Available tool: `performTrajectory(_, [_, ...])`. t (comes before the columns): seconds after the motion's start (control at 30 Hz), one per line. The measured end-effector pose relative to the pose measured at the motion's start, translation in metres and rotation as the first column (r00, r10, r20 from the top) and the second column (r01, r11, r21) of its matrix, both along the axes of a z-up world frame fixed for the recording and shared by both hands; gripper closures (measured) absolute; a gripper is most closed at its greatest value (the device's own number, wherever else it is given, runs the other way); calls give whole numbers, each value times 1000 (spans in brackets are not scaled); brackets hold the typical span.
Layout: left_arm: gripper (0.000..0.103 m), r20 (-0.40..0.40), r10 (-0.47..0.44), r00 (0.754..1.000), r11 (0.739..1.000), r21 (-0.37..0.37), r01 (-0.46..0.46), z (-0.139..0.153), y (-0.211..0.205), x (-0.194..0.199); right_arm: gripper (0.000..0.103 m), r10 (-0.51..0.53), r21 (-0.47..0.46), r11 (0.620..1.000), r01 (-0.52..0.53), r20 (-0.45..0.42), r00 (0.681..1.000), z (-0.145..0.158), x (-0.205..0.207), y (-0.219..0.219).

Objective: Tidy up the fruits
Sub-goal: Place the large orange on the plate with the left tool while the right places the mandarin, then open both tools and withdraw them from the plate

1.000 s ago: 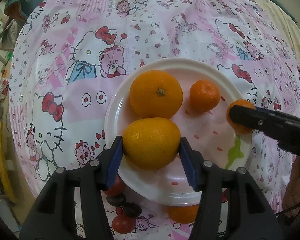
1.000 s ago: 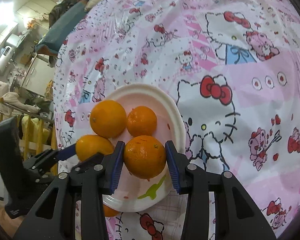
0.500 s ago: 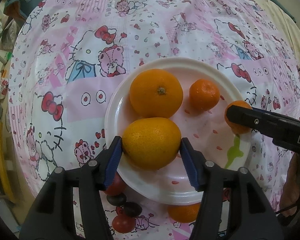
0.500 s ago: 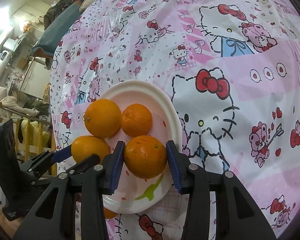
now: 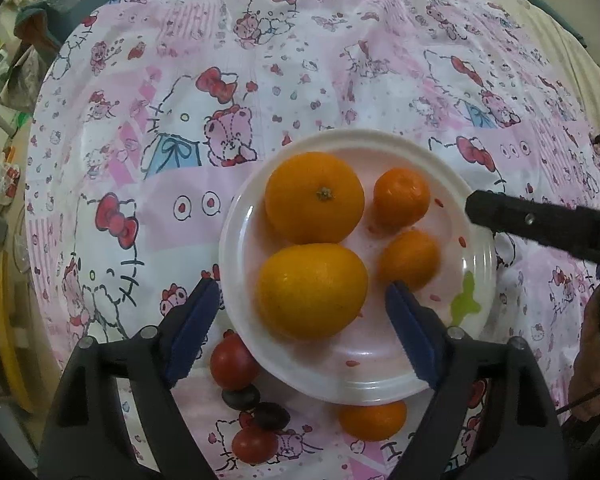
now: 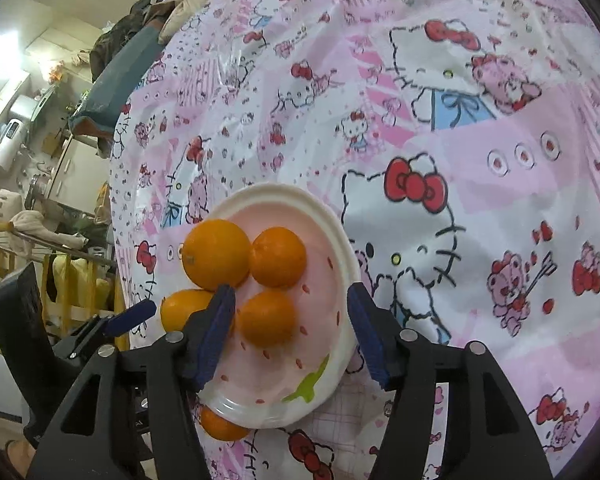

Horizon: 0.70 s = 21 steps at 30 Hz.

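Note:
A white plate on the pink cartoon tablecloth holds several oranges. In the left wrist view my left gripper is open, its jaws spread either side of a large oval orange that rests on the plate. A round orange and two small oranges lie behind it. In the right wrist view my right gripper is open around a small orange that lies on the plate. The right gripper's black finger reaches in from the right.
Beside the plate's near edge lie two red tomatoes, two dark fruits and another orange. The round table's edge drops off at the left, with chairs and room clutter beyond.
Both grippers have opened and let go of their oranges, which now rest on the plate. Both grippers have drawn back a little.

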State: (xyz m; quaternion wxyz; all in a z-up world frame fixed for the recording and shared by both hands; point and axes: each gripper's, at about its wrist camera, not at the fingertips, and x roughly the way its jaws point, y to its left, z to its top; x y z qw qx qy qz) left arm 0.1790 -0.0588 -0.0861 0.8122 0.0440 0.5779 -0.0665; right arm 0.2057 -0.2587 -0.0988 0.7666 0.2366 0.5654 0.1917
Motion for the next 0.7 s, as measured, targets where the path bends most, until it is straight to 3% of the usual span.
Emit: performTrajectory(0.7, [20,63,79,995,996,-41,-77,22,30,-16,41,-28,-21,999,30,100,995,45,-24,-4])
